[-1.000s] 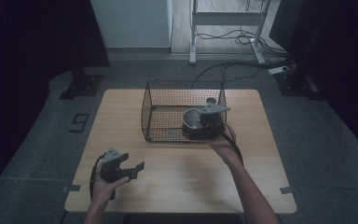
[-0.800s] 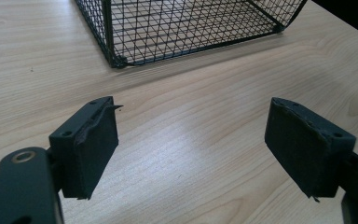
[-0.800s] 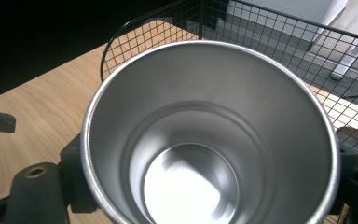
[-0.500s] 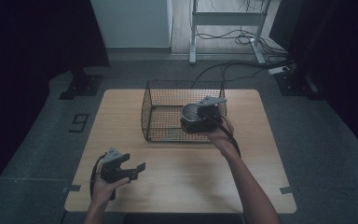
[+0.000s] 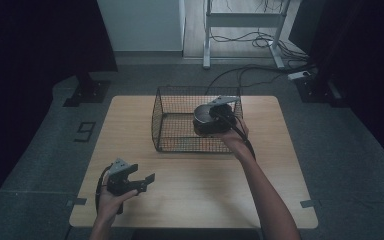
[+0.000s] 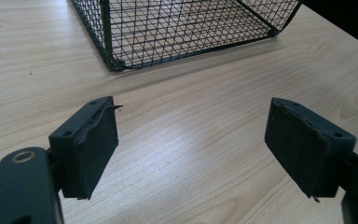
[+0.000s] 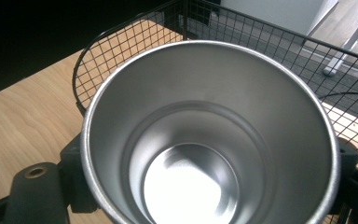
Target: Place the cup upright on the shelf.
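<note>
I have the metal cup (image 7: 209,140) clamped in my right claw (image 5: 215,117), the 2 jaws pressing on opposite sides of its wall just below the rim, and it hangs upright over the right end of the wire basket (image 5: 180,145), about level with the basket's top edge. Whether it sits inside the mesh walls or just above them I cannot tell from the high view.

The cup looks like thin brushed steel: stiff, empty, and I judge it light, so the weight should be no trouble. The trouble is the surface. It is smooth and round (nothing for the pads to key into), so I expect it could slide or swivel between the jaws if I tilt the claw sharply or bump the wire. Holding across the full width near the rim, as I do now, seems the sound place; the rolled lip gives a slight shoulder above the pads. It will not break if it drops, though it would clatter and may roll on the desk (image 5: 130,120).

My left claw (image 5: 139,181) rests near the front left of the desk, jaws spread wide with nothing between them, pointing toward the near corner of the basket.
</note>
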`<state>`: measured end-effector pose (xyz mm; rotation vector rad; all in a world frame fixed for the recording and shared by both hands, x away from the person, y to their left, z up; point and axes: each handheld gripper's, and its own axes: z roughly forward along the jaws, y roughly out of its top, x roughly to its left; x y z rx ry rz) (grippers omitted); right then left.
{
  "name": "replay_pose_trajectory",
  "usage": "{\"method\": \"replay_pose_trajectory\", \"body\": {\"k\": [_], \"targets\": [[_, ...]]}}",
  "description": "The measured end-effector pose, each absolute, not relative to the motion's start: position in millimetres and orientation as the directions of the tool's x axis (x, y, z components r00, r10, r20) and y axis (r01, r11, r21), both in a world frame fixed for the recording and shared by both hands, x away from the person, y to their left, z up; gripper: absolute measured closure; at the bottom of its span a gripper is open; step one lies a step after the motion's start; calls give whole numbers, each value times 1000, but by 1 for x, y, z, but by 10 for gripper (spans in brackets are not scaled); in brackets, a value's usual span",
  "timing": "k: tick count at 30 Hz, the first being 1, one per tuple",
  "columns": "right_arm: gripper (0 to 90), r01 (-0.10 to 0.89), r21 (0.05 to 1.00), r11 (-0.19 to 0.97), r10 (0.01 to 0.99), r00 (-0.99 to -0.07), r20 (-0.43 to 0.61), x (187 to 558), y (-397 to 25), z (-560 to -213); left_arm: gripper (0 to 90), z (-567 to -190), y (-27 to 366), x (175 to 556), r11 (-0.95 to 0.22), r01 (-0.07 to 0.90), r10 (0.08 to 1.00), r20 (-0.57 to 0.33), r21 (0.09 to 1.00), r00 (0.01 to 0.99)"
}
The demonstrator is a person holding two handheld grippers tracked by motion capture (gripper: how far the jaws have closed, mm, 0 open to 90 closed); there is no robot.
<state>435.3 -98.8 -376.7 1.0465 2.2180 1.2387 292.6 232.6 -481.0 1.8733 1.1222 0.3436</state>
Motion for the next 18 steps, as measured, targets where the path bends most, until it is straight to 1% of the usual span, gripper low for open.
{"method": "replay_pose_trajectory", "body": {"k": [18], "targets": [[184, 457, 835, 308, 789, -613, 44, 467, -99, -378, 174, -481, 234, 293, -185, 563, 810, -199, 806, 552]]}}
